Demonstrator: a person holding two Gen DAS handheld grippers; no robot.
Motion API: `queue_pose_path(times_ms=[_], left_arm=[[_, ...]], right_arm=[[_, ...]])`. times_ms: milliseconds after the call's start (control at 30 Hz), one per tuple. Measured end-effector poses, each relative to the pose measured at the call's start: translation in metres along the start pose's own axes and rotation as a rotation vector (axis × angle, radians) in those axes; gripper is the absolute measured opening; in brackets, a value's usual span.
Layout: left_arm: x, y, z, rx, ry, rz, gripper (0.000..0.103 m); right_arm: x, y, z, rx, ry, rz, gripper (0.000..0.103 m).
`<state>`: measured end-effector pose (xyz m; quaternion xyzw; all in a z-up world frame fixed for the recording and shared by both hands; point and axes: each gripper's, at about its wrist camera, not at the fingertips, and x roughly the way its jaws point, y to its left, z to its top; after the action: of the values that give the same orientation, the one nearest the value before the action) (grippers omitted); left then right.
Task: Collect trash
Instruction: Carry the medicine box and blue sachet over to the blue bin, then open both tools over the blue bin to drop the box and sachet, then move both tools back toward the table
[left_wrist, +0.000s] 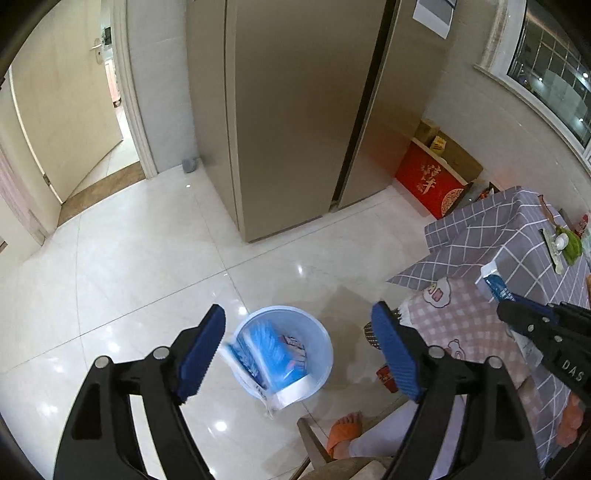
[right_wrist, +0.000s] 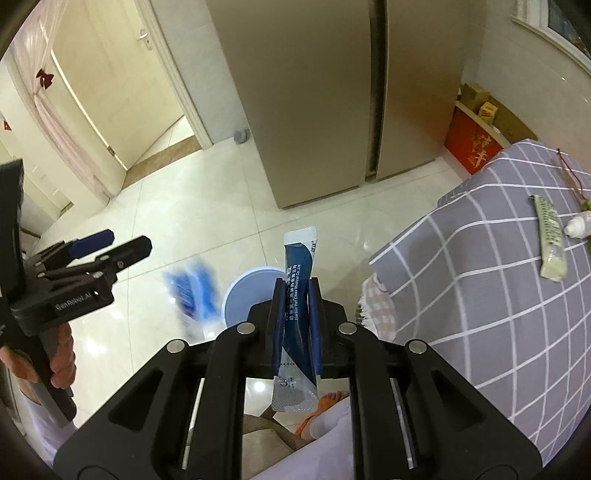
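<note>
Blue-and-white sachet (right_wrist: 298, 314), upright in the shut right gripper (right_wrist: 297, 317), sits right of the bin (left_wrist: 283, 350) below the open, empty left gripper (left_wrist: 299, 350).

Place: a home, kitchen-dining corner by the look of it.
Fridge: tall champagne-gold two-door fridge (left_wrist: 295, 110) stands against the wall.
Floor: glossy white tile floor (left_wrist: 129, 258), lamp glare on it.
Surface: grey checked tablecloth (right_wrist: 480, 266) drapes it.
Doorway: cream door (left_wrist: 62, 103) stands open.
Corner: red gift box (left_wrist: 428, 181), cardboard behind.
Bin: pale blue wastebasket (left_wrist: 321, 347) on the floor.
</note>
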<state>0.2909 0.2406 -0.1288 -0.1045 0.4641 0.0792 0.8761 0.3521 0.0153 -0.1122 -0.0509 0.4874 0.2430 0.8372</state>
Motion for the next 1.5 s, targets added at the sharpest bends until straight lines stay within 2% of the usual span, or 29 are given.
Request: queue_pose_path(times_ms=[433, 567, 600, 633, 667, 733, 833, 1067, 1500], left_arm=[[-0.004, 0.033, -0.022, -0.030, 0.022, 0.055, 0.080], [-0.004, 0.046, -0.030, -0.050, 0.035, 0.085, 0.080], [-0.003, 0.049, -0.032, -0.056, 0.042, 0.093, 0.080], [-0.002, 0.051, -0.034, -0.062, 0.049, 0.102, 0.080], [-0.001, 0.053, -0.034, -0.065, 0.052, 0.106, 0.080], [0.000, 0.055, -0.035, -0.068, 0.058, 0.109, 0.080], [0.000, 0.059, -0.038, -0.072, 0.061, 0.116, 0.080], [0.002, 0.060, -0.044, -0.084, 0.069, 0.122, 0.081], [-0.013, 0.031, -0.039, -0.043, 0.050, 0.111, 0.081]], right_arm=[[0.049, 0.042, -0.008, -0.064, 0.106, 0.015, 0.013], [0.056, 0.058, -0.008, -0.100, 0.110, 0.040, 0.015], [0.057, 0.061, -0.007, -0.112, 0.097, 0.044, 0.022], [0.057, 0.065, -0.006, -0.132, 0.080, 0.039, 0.064], [0.057, 0.069, -0.005, -0.149, 0.056, 0.020, 0.097], [0.054, 0.074, -0.006, -0.166, -0.002, -0.011, 0.097], [0.060, 0.071, -0.009, -0.151, 0.052, 0.034, 0.097], [0.059, 0.065, -0.016, -0.130, 0.074, 0.022, 0.097], [0.016, 0.051, -0.022, -0.120, -0.003, 0.034, 0.097]])
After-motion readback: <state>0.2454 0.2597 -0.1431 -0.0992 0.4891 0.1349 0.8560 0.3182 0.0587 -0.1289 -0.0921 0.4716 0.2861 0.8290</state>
